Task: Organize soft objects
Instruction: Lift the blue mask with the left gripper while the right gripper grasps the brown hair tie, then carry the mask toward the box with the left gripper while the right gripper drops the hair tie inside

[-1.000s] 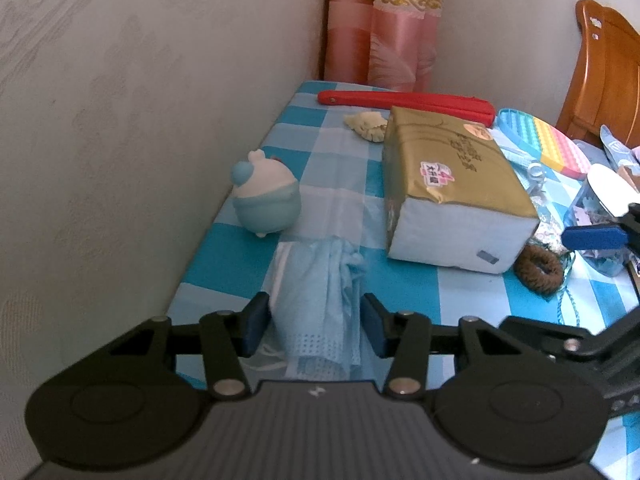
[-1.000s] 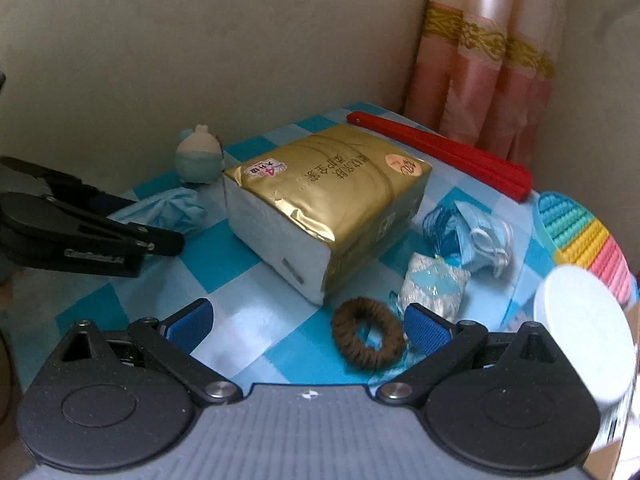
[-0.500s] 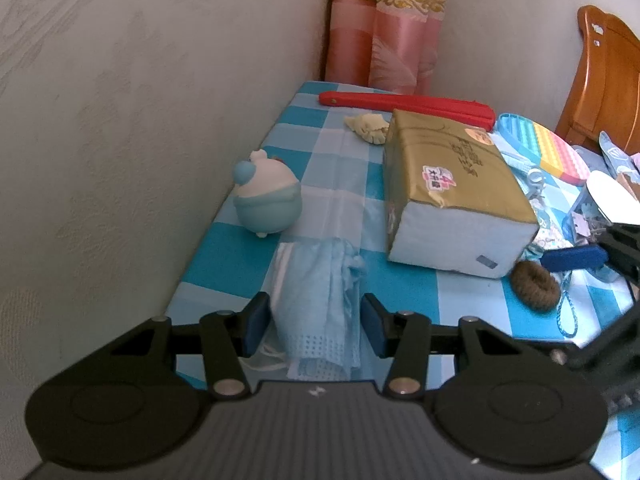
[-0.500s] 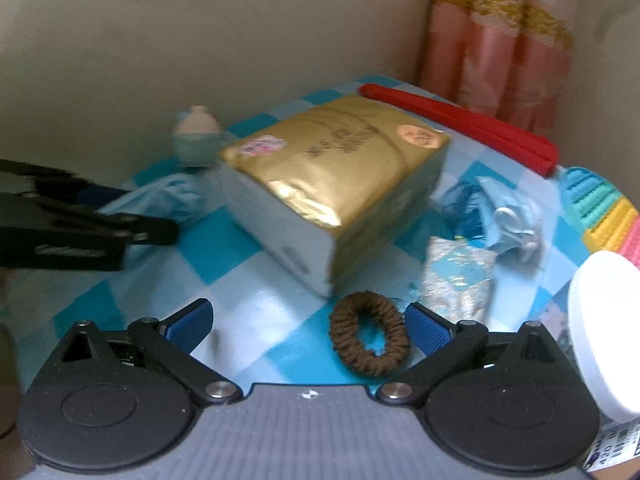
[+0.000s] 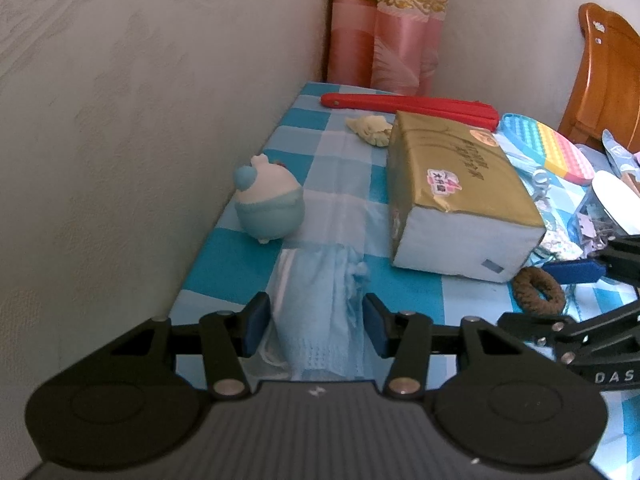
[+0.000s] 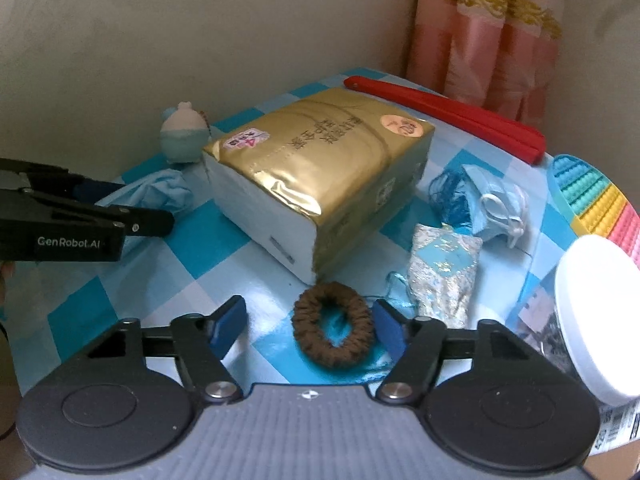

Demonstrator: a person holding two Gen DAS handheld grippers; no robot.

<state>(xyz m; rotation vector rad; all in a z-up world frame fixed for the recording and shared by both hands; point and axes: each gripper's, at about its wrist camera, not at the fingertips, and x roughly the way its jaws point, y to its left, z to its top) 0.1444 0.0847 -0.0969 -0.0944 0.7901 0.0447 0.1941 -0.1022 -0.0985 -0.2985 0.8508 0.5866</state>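
Observation:
My left gripper (image 5: 316,328) is open, its fingers on either side of a crumpled light-blue cloth (image 5: 320,304) that lies on the checked tablecloth. My right gripper (image 6: 310,326) is open, low over the table, with a brown hair scrunchie (image 6: 334,330) between its fingers, close to the right one. The scrunchie also shows in the left wrist view (image 5: 538,290). A pale teal plush toy (image 5: 268,210) sits by the wall. A blue face mask (image 6: 494,202) and a patterned fabric pouch (image 6: 442,276) lie to the right of the tissue pack.
A gold tissue pack (image 6: 320,172) fills the table's middle. A red folded fan (image 6: 444,110) lies at the back by the curtain. A rainbow pop-it mat (image 6: 596,200) and a white-lidded jar (image 6: 600,312) are at the right. The wall (image 5: 120,120) runs along the left edge.
My right gripper has moved forward and down, so the scrunchie now lies between its fingers. My left gripper has stayed around the blue cloth.

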